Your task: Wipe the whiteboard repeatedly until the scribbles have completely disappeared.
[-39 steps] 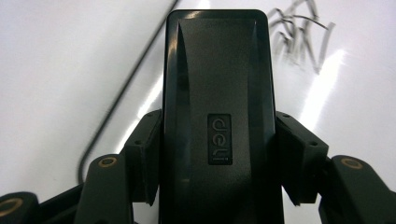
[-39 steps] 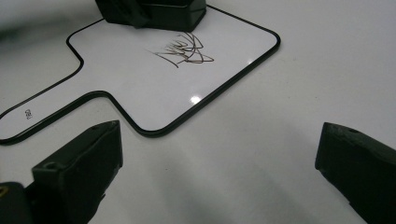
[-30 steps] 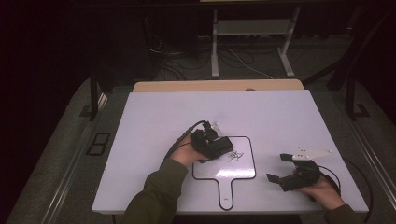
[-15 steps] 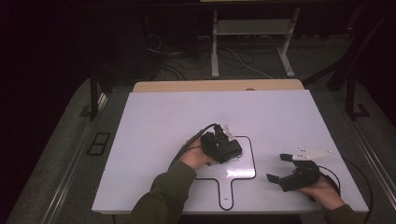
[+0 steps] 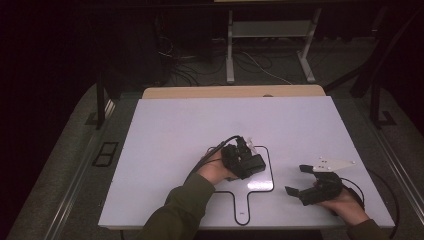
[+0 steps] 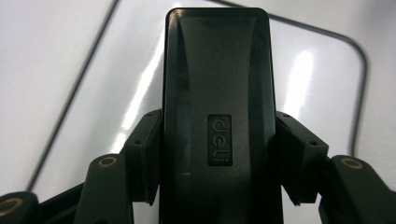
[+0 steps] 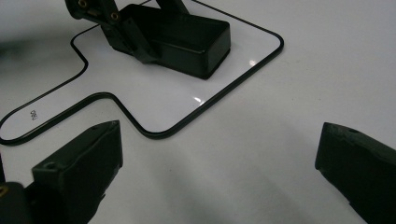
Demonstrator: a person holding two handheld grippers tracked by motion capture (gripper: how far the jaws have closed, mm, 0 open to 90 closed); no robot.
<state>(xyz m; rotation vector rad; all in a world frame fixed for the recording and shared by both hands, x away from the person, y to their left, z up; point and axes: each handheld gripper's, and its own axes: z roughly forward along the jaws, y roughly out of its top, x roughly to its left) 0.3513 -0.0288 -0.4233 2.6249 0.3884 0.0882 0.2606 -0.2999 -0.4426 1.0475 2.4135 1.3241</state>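
Observation:
My left gripper (image 5: 248, 164) is shut on a black rectangular box (image 5: 254, 165) with a small embossed logo (image 6: 219, 140); its two pads (image 6: 145, 149) press the box's long sides. The box (image 6: 217, 93) is held low over the square part of a black paddle-shaped outline (image 5: 270, 170) drawn on the white table (image 5: 200, 125). From the right gripper view, the box (image 7: 187, 39) looks on or just above the surface inside that outline (image 7: 154, 133). My right gripper (image 5: 298, 180) stays open and empty near the table's front right, with both jaws wide apart (image 7: 219, 163).
A white three-cornered plate (image 5: 332, 164) tops the right gripper. The table's far half is bare. Beyond its wooden far edge (image 5: 235, 91) are a metal stand (image 5: 270, 30) and floor cables. A cable trails from each gripper.
My left hand has carried the black box to the right, from the outline's left edge to over its square part. The right hand has kept still.

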